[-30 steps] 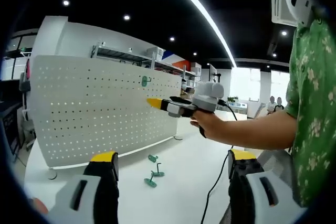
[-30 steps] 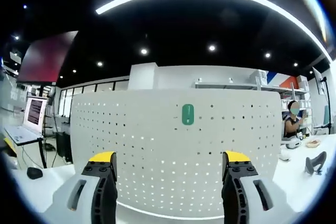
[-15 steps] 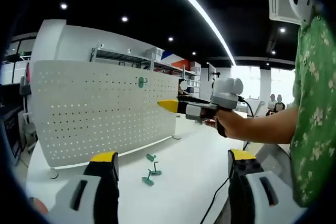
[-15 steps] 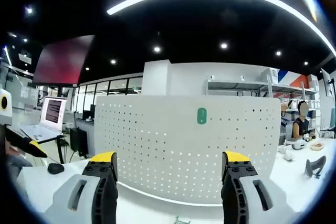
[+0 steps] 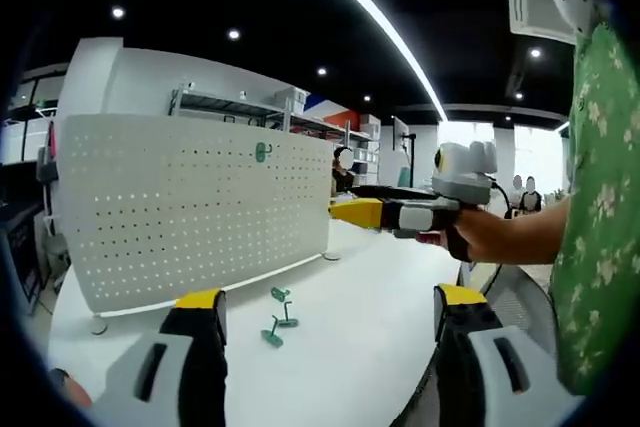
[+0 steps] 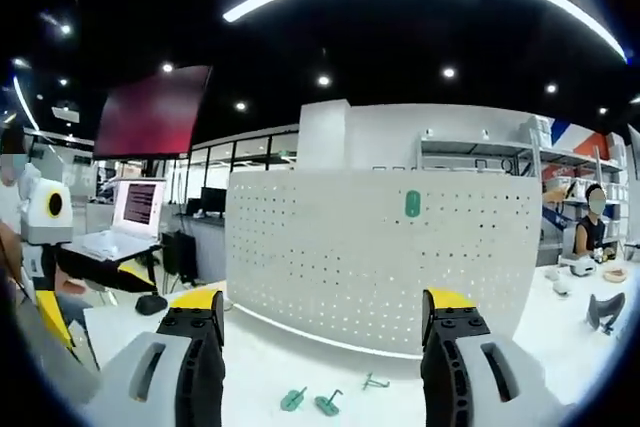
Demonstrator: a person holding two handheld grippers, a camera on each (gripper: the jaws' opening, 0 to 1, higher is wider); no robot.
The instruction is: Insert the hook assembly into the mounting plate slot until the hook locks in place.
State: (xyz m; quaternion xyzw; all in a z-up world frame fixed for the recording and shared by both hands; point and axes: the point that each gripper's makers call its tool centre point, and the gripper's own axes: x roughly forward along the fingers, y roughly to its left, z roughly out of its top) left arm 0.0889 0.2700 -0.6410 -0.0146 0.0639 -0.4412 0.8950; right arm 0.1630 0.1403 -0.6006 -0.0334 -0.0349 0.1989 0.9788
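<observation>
On the white surface [image 6: 300, 367], loose green hooks [image 6: 315, 402] are seen below the pegboard [image 6: 380, 257]; one green piece [image 6: 413, 204] is already mounted. Both grippers, left gripper [image 5: 325, 347] and right gripper [image 6: 315, 347], are held with jaws apart, empty. A hook should be gripped squarely by its stem before insertion.

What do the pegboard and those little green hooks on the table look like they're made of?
The pegboard looks like thin sheet metal, painted matte white: rigid, evenly perforated, standing on small feet; moulded plastic can't be ruled out. The green hooks look like moulded plastic: uniform teal colour, slightly glossy. The mounted green piece matches them.
</observation>
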